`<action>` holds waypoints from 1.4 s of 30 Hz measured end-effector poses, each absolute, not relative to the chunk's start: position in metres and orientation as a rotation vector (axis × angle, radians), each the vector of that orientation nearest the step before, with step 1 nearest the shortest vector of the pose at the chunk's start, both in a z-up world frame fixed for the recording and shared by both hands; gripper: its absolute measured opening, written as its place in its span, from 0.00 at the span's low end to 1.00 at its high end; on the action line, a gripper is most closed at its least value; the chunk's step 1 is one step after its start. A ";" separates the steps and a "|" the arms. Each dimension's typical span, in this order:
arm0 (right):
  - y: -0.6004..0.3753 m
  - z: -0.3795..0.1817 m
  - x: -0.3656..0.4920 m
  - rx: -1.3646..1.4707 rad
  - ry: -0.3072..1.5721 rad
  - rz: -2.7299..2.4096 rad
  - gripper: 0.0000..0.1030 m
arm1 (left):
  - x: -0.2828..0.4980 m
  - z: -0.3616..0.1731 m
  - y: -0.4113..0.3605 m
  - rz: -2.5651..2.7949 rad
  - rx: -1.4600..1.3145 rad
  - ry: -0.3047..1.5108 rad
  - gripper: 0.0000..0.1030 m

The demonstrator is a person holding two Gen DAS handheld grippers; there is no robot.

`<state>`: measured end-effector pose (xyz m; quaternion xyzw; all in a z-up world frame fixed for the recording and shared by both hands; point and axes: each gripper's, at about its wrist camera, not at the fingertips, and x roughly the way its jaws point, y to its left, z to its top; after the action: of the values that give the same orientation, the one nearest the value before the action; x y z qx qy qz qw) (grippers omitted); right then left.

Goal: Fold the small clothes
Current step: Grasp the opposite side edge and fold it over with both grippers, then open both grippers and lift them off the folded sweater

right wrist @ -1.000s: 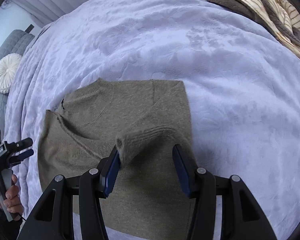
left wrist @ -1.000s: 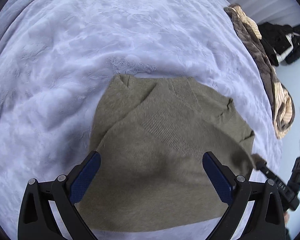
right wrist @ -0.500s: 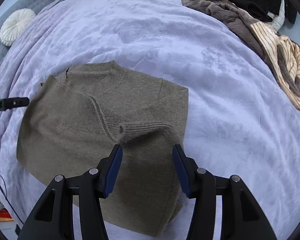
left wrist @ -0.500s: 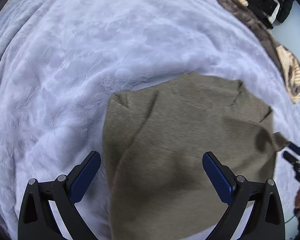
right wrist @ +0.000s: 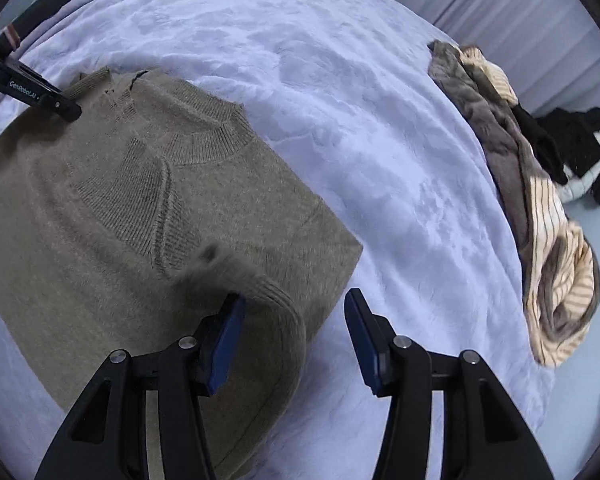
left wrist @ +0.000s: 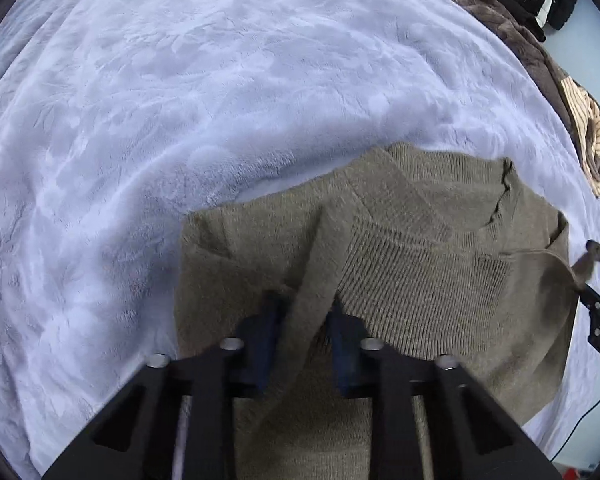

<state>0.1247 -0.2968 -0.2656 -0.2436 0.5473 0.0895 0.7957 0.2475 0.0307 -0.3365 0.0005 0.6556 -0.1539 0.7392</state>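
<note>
A pale lavender blanket [right wrist: 380, 140] with an embossed pattern covers the bed. At its far right edge lies a heap of brown and cream-striped clothes [right wrist: 540, 240]. Beyond that edge, dark clothes [right wrist: 580, 140] sit on the floor.

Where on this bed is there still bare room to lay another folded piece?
The lavender blanket lies bare beyond the olive sweater, and between the sweater and the heap of brown and striped clothes. That far edge is crowded.
</note>
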 end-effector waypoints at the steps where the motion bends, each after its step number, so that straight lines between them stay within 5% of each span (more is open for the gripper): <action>1: -0.294 -0.269 0.130 -0.505 1.197 0.225 0.22 | 0.248 -0.336 0.032 -0.338 -0.012 1.435 0.11; 2: -0.294 -0.274 0.137 -0.457 1.241 0.250 0.04 | 0.247 -0.335 0.033 -0.338 -0.016 1.428 0.08; 17: -0.331 -0.243 0.147 -0.046 1.119 0.122 0.06 | 0.227 -0.284 0.069 -0.296 -0.213 1.230 0.07; 23: -0.329 -0.279 0.158 -0.111 1.204 0.016 0.07 | 0.241 -0.333 0.069 -0.147 -0.200 1.388 0.08; 25: -0.325 -0.291 0.158 -0.160 1.257 -0.038 0.17 | 0.239 -0.333 0.066 -0.114 -0.168 1.404 0.25; 27: -0.325 -0.287 0.148 -0.174 1.239 -0.079 0.34 | 0.232 -0.321 0.068 -0.073 -0.146 1.364 0.88; 28: -0.326 -0.280 0.139 -0.175 1.216 -0.095 0.47 | 0.226 -0.312 0.072 -0.042 -0.128 1.324 0.98; 34: -0.305 -0.253 0.083 -0.051 1.157 -0.017 0.54 | 0.182 -0.292 0.062 -0.152 -0.190 1.299 1.00; 42: -0.256 -0.312 0.089 -0.123 1.307 0.034 0.54 | 0.157 -0.346 -0.023 -0.235 0.094 1.407 1.00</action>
<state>0.0892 -0.2562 -0.3118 -0.0571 0.6075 0.0158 0.7921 0.1570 -0.0228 -0.3465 0.0432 0.6451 -0.1078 0.7552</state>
